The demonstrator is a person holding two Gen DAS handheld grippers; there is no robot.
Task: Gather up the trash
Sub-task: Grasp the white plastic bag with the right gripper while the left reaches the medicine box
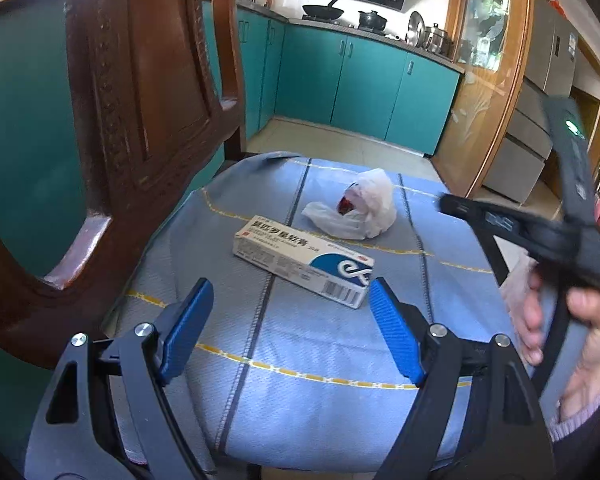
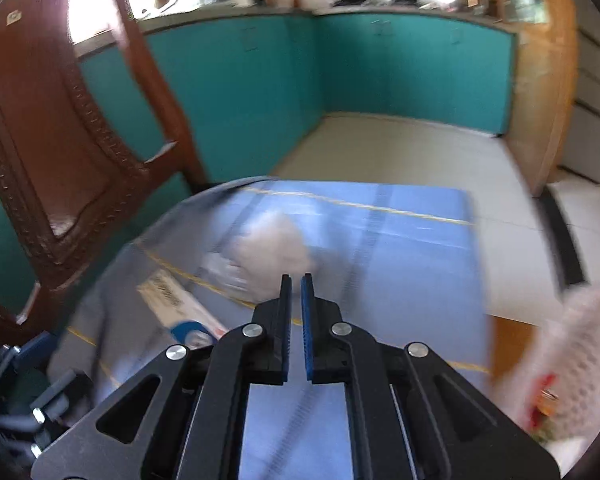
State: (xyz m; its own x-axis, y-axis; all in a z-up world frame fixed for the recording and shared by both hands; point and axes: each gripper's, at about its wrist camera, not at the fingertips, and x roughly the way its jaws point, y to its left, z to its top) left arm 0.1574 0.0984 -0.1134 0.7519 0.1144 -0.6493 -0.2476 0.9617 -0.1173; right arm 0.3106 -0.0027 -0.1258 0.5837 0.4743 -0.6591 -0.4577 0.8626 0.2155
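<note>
A white and blue ointment box (image 1: 303,265) lies on the blue chair cushion (image 1: 300,352). A crumpled white plastic bag (image 1: 354,212) with something red inside lies just beyond it. My left gripper (image 1: 290,298) is open, low over the cushion, with the near end of the box just beyond its blue fingertips. The right wrist view is blurred. There my right gripper (image 2: 296,286) is nearly shut and empty, above the cushion (image 2: 400,272), pointing at the bag (image 2: 274,254). The box (image 2: 180,308) lies to its left. The right gripper also shows in the left wrist view (image 1: 540,236), held in a hand.
A carved wooden chair back (image 1: 132,120) rises on the left. Teal kitchen cabinets (image 1: 360,80) stand behind, past a tiled floor (image 2: 400,152). A white mesh bag with red contents (image 2: 568,364) hangs at the right edge. A wooden door frame (image 1: 496,80) is on the right.
</note>
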